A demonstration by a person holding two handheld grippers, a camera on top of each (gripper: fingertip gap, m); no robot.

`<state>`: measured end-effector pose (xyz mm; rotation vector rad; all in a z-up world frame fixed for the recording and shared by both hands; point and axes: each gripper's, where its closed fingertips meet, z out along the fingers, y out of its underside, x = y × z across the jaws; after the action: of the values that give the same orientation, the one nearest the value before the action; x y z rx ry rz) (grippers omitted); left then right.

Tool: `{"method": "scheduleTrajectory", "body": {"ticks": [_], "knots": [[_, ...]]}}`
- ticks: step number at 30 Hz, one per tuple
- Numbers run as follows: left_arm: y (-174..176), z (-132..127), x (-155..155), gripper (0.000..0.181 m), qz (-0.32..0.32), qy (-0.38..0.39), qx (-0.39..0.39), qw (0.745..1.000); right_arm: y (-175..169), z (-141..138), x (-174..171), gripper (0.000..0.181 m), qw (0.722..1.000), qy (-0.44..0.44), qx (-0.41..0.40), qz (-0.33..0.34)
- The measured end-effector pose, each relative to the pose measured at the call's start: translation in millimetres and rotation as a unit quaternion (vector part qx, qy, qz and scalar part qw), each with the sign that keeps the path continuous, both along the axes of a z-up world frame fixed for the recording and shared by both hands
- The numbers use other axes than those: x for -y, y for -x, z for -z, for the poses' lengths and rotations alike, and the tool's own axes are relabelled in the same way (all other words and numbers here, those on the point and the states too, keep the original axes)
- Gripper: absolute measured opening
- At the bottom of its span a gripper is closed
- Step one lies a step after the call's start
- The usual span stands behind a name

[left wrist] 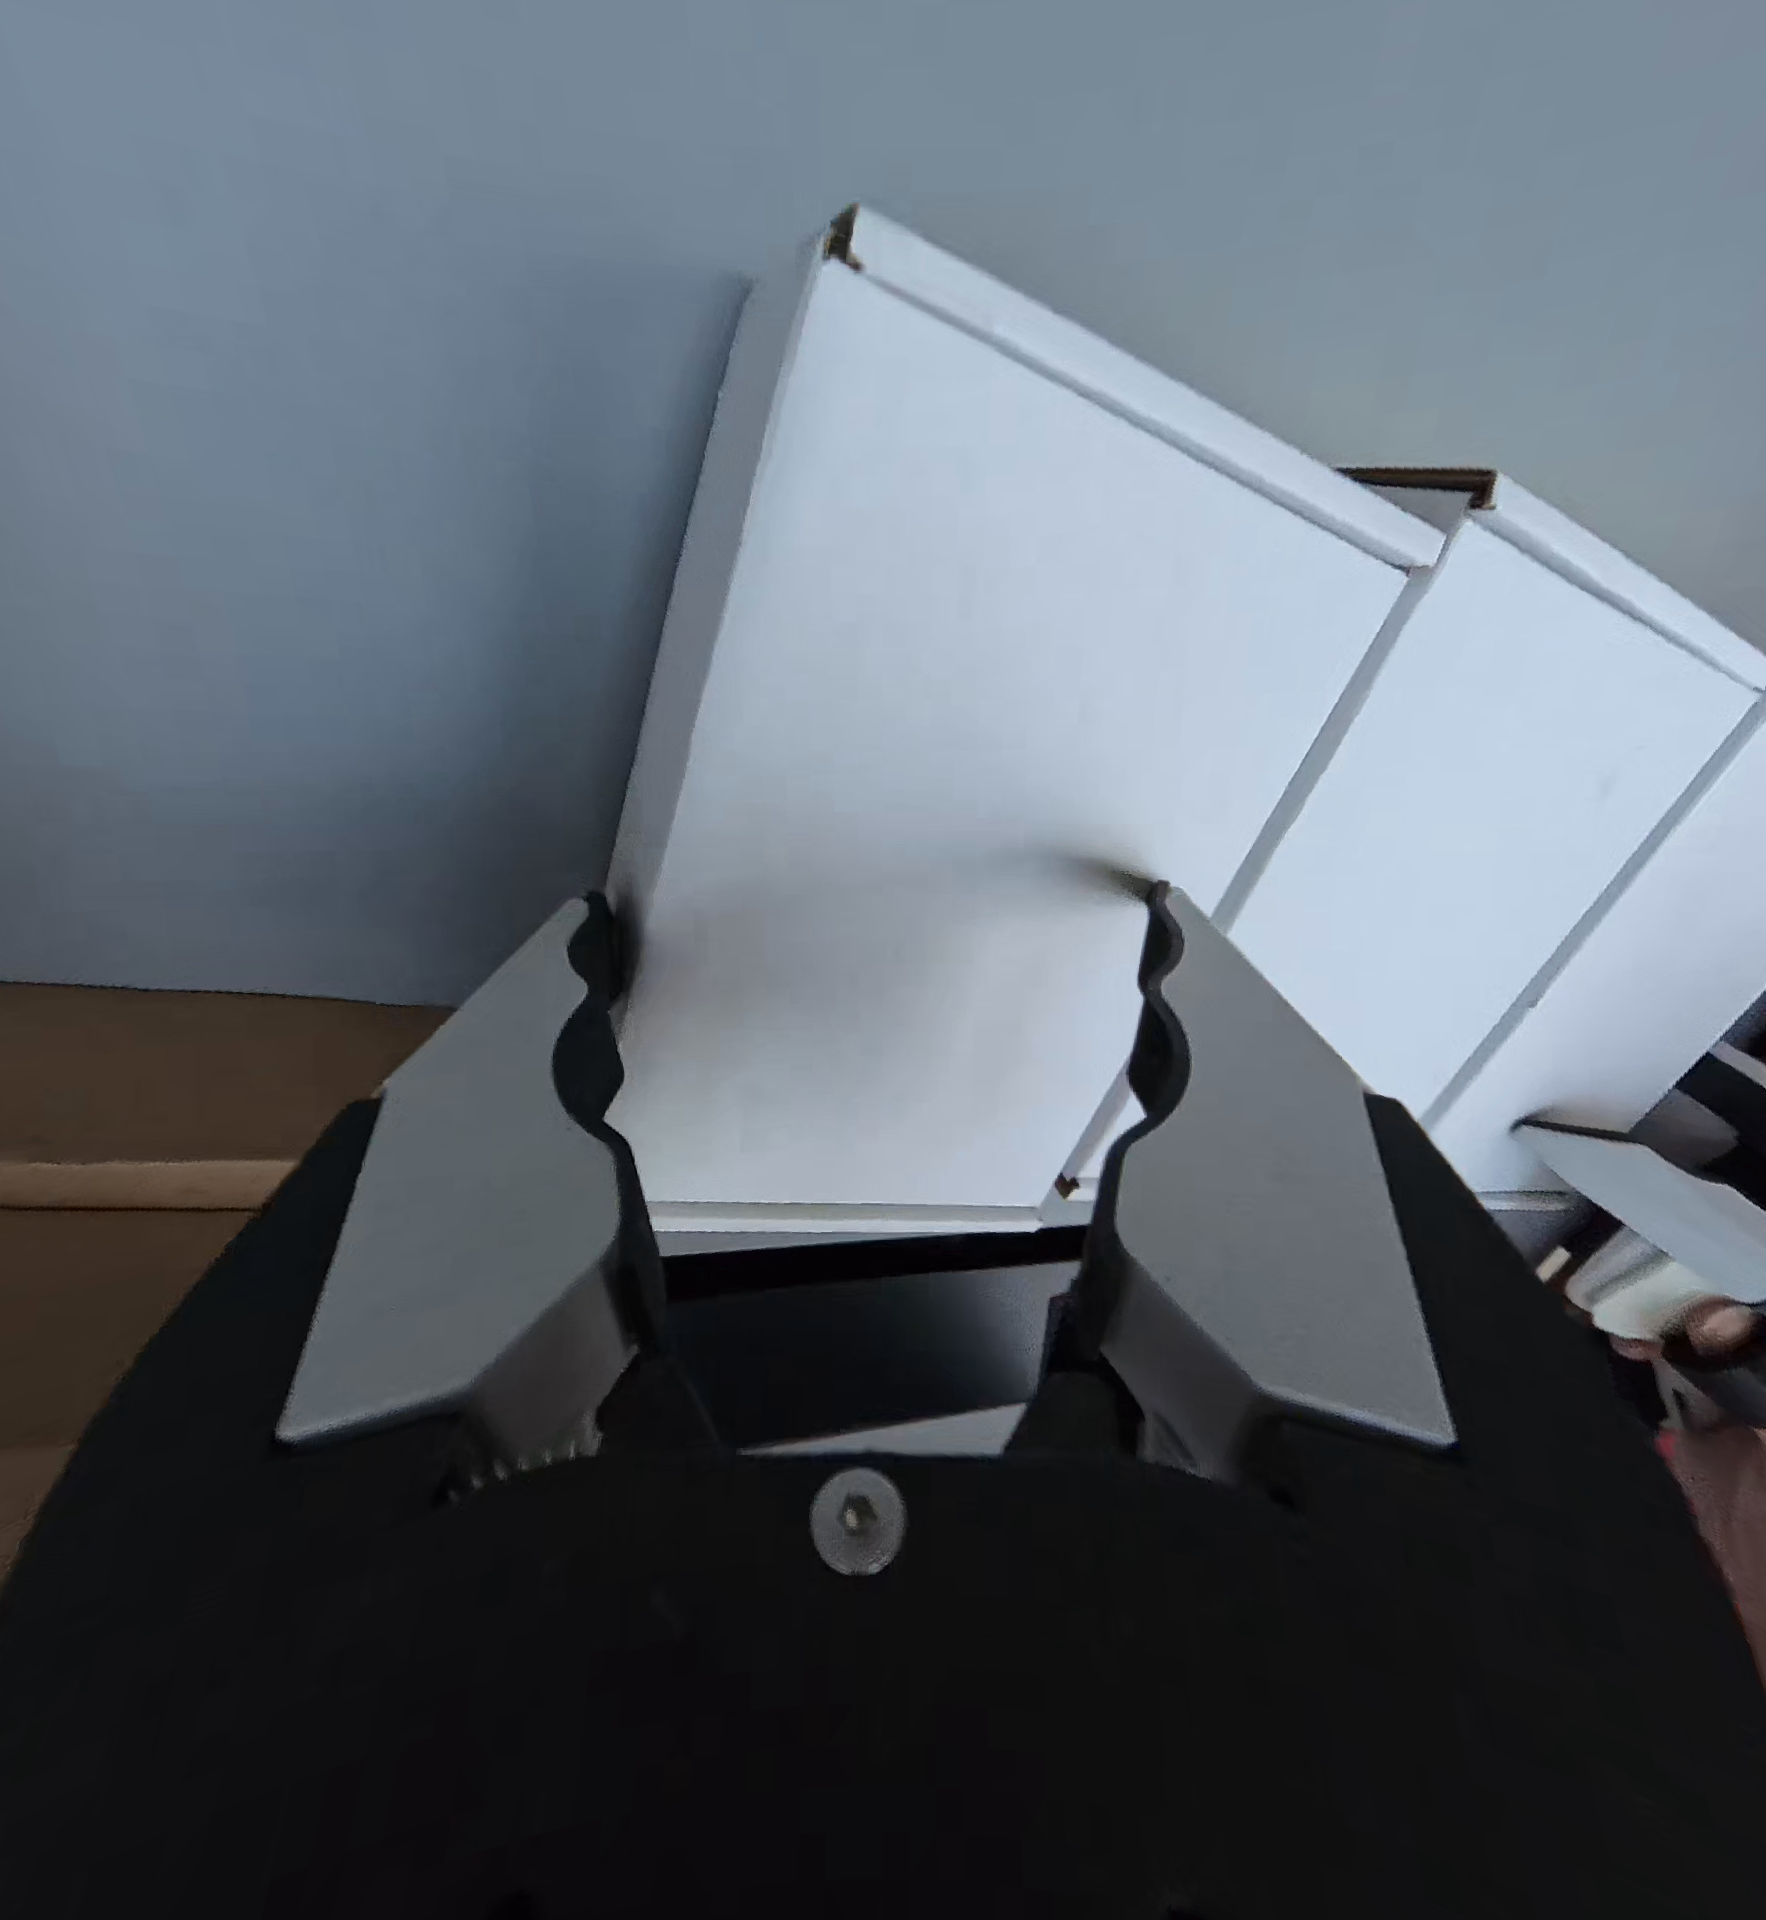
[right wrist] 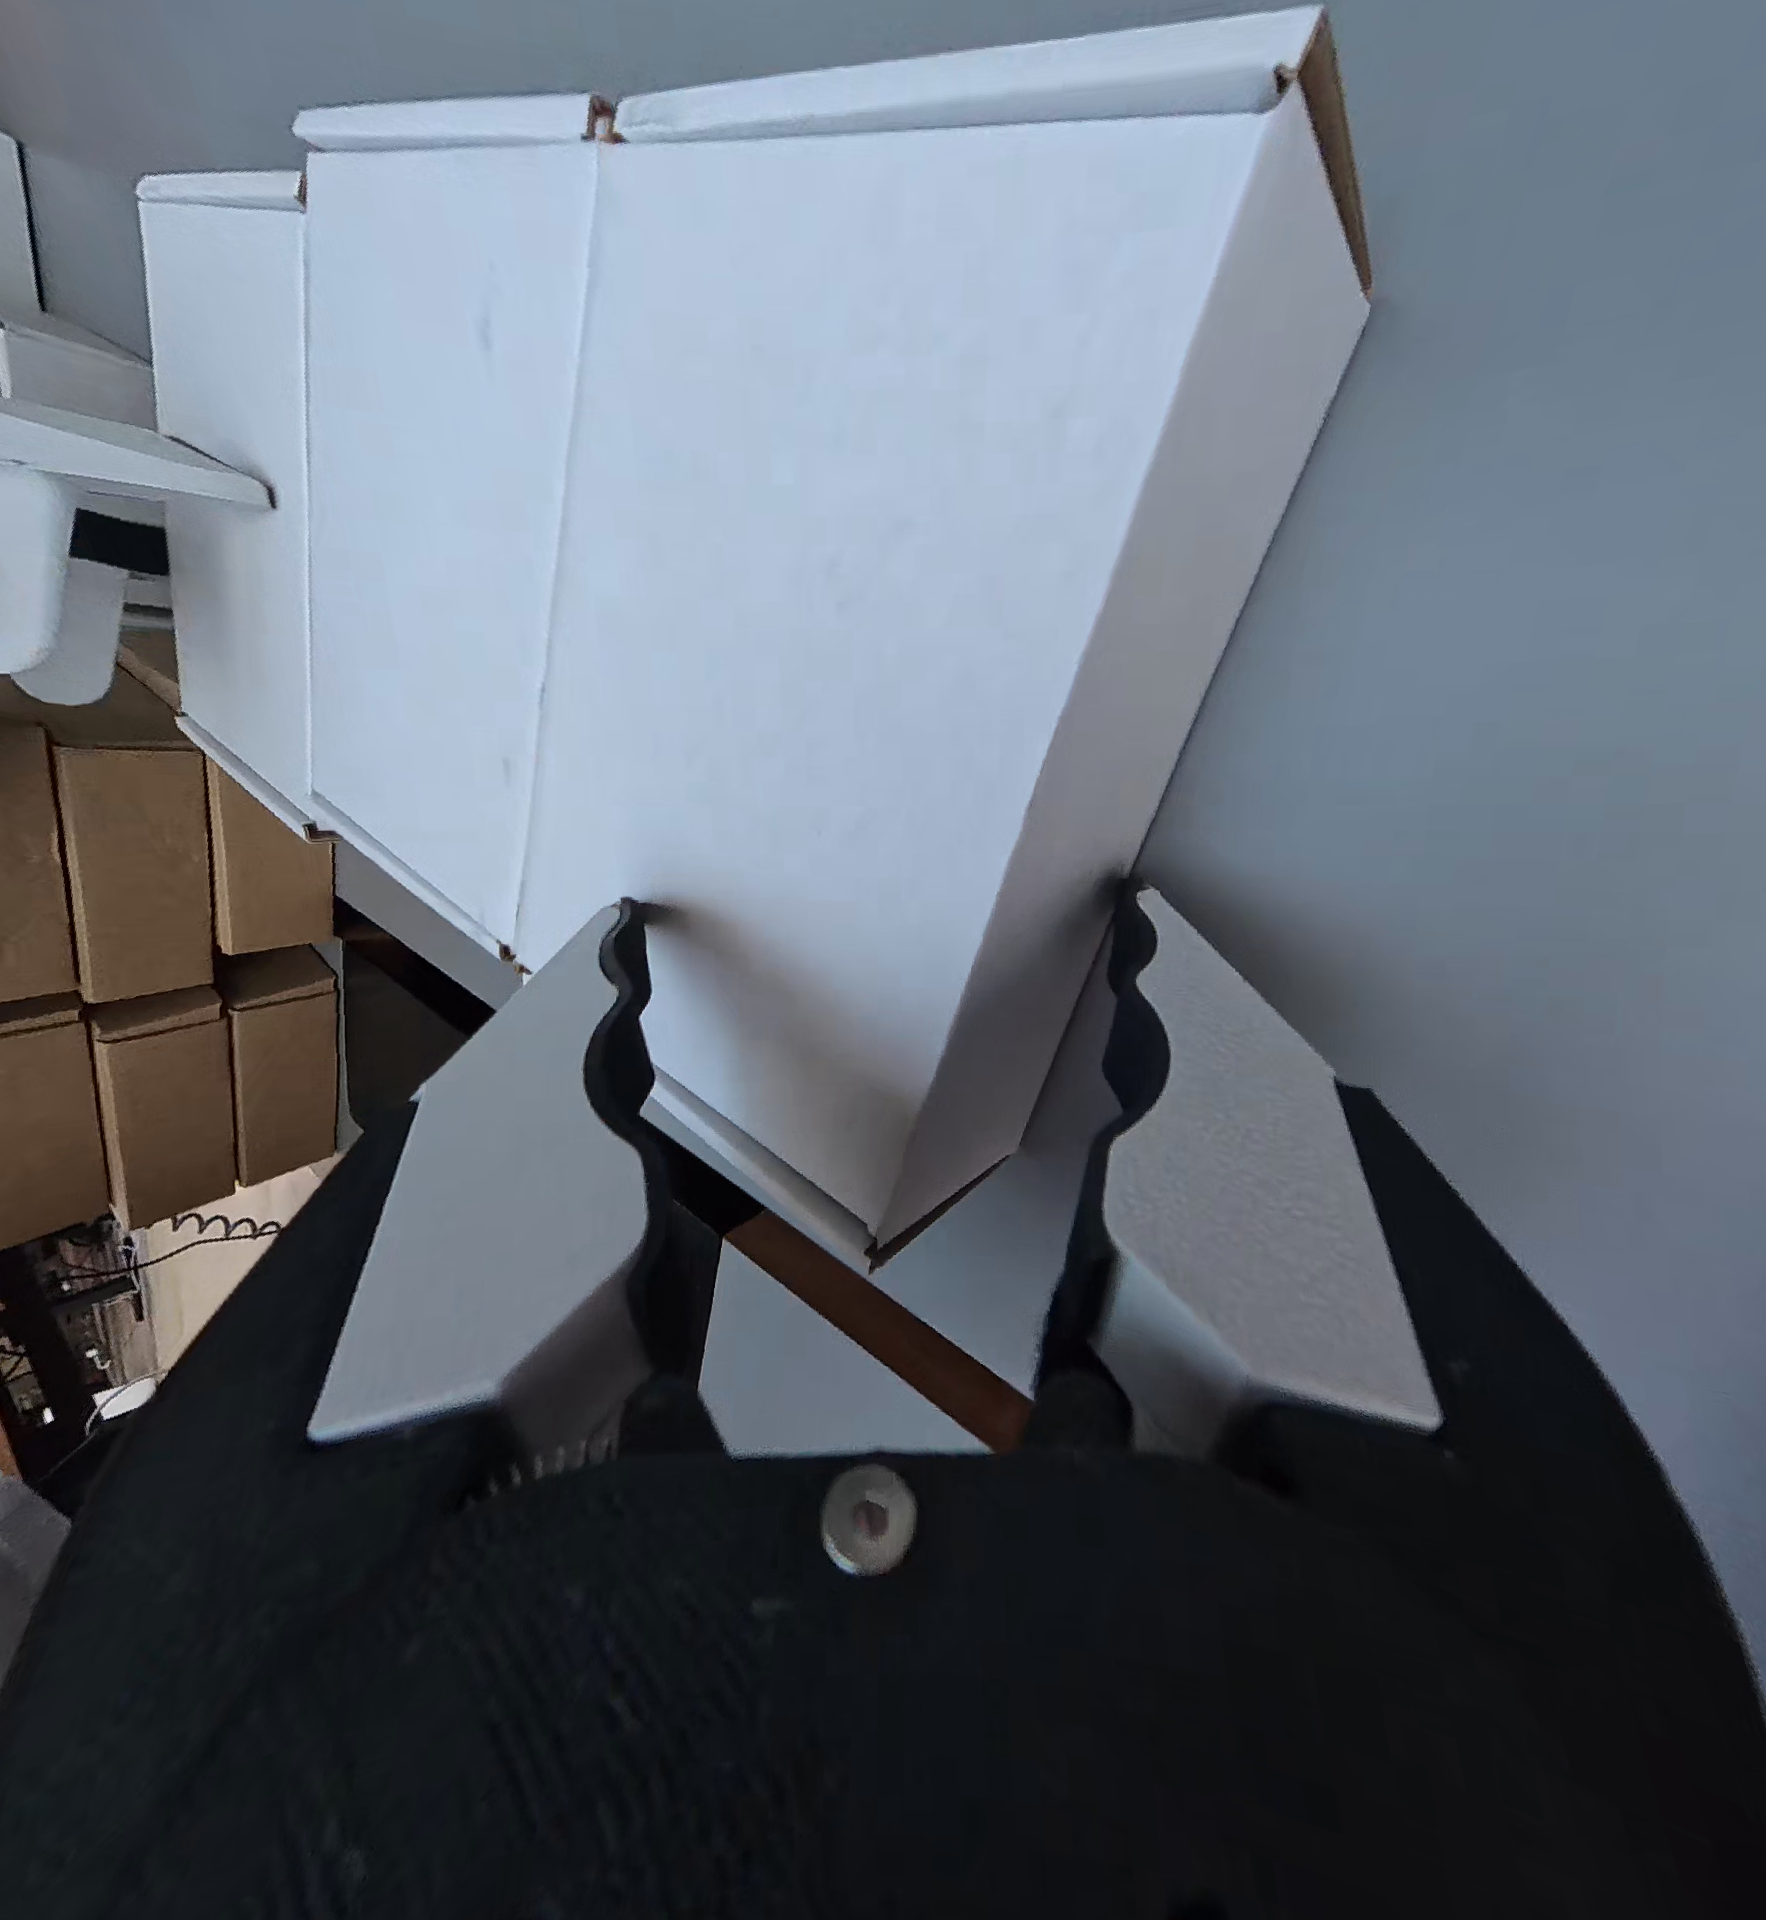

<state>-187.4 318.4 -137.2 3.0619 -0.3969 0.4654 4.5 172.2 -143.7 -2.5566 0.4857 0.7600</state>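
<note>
- Grey-fingered, the left gripper (left wrist: 879, 904) was spread wide across the near end of a white cardboard box (left wrist: 962, 675), one fingertip at the box's left edge and the other against its top face near the right edge; whether it pinched the box cannot be told.
- That box stood at the left end of a row of white boxes (left wrist: 1461, 790) set side by side against a blue-grey wall (left wrist: 339, 416).
- Brown cardboard (left wrist: 131, 1195) lay low on the left.
- At the right edge, the right gripper (left wrist: 1710, 1195) and a person's hand (left wrist: 1752, 1507) showed partly.
- Seen from its own camera, the right gripper (right wrist: 879, 904) was also spread wide, its fingertips touching the near end of the white box at the right end (right wrist: 858, 571) on both sides.
- More white boxes (right wrist: 443, 468) continued to its left, along the same wall (right wrist: 1585, 520).
- A brown strip of the surface's edge (right wrist: 889, 1340) showed beneath the box.
- Stacked brown cartons (right wrist: 131, 935) stood lower left.
</note>
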Motion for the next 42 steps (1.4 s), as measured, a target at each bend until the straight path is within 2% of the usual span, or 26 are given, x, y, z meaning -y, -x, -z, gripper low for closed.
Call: {"method": "scheduleTrajectory", "body": {"ticks": [4, 9, 12, 16, 21, 25, 28, 30, 32, 35, 37, 39, 42], "knots": [[-4, 1, 1, 0.103, -0.009, 0.005, -0.001, 1.0, 1, 0, -4, 0.089, 1.0, -0.01, 0.006, 0.001], [-16, 1, -28, 0.105, -0.011, -0.022, 0.004, 1.0, -13, -1, -35, 0.088, 1.0, -0.023, 0.011, -0.007], [-27, 1, -60, 0.106, -0.005, -0.033, 0.002, 0.999, -23, -1, -69, 0.089, 1.0, -0.023, 0.013, -0.01], [-33, 1, -124, 0.109, 0.015, -0.049, -0.006, 0.999, -24, -1, -131, 0.089, 1.0, -0.001, 0.009, -0.02], [-1, -1, -203, 0.108, 0.016, -0.062, -0.02, 0.998, 7, -1, -215, 0.09, 0.999, 0.021, 0.007, -0.044], [33, -1, -242, 0.109, -0.015, -0.064, -0.025, 0.998, 34, -1, -262, 0.092, 0.998, 0.026, 0.015, -0.06], [39, 0, -253, 0.109, -0.023, -0.072, -0.015, 0.997, 38, -1, -275, 0.095, 0.998, 0.027, 0.014, -0.059], [41, 0, -255, 0.109, -0.028, -0.076, -0.01, 0.997, 37, -1, -276, 0.093, 0.998, 0.018, 0.016, -0.061], [46, -6, -256, 0.112, -0.039, -0.095, -0.014, 0.995, 31, -3, -273, 0.099, 0.998, 0.011, 0.03, -0.06], [36, -38, -256, 0.116, -0.06, -0.134, 0.028, 0.989, 20, -25, -268, 0.11, 0.995, -0.034, 0.076, -0.054], [19, -76, -251, 0.111, -0.071, -0.169, 0.082, 0.98, 17, -60, -268, 0.111, 0.987, -0.101, 0.121, -0.043], [0, -125, -239, 0.108, -0.066, -0.21, 0.14, 0.965, 29, -114, -270, 0.11, 0.967, -0.194, 0.161, -0.04], [-12, -225, -206, 0.094, -0.051, -0.3, 0.238, 0.922, 102, -206, -276, 0.11, 0.928, -0.338, 0.124, -0.094]]}}
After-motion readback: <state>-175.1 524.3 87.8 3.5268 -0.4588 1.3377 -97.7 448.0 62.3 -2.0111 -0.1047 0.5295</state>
